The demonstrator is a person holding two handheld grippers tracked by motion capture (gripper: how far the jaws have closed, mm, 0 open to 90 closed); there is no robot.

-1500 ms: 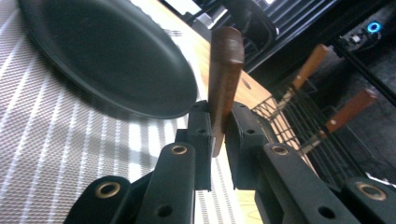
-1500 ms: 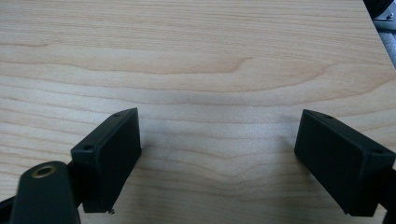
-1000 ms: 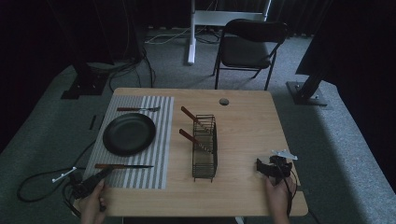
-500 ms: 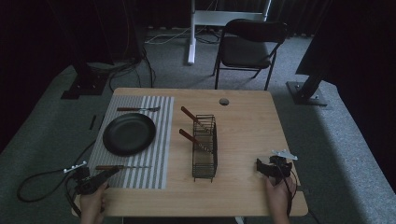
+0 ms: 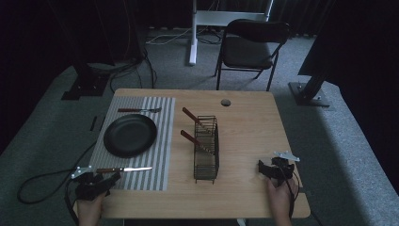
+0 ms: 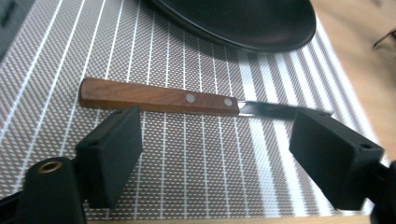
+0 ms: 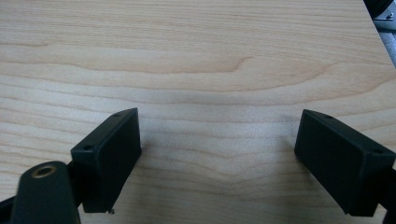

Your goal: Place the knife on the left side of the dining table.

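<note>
With your left gripper (image 6: 215, 154) spread wide and empty just short of the wooden-handled knife (image 6: 187, 100), which lies flat on the striped placemat (image 6: 187, 177) near the black plate (image 6: 243, 21), the step in hand reads as either the approach to a pickup or the release after laying the knife down; the frames cannot settle which. If it is a pickup, bring both jaws astride the handle before you close. Your right gripper (image 7: 219, 158) rests parted and empty over bare table (image 7: 201, 56).
</note>
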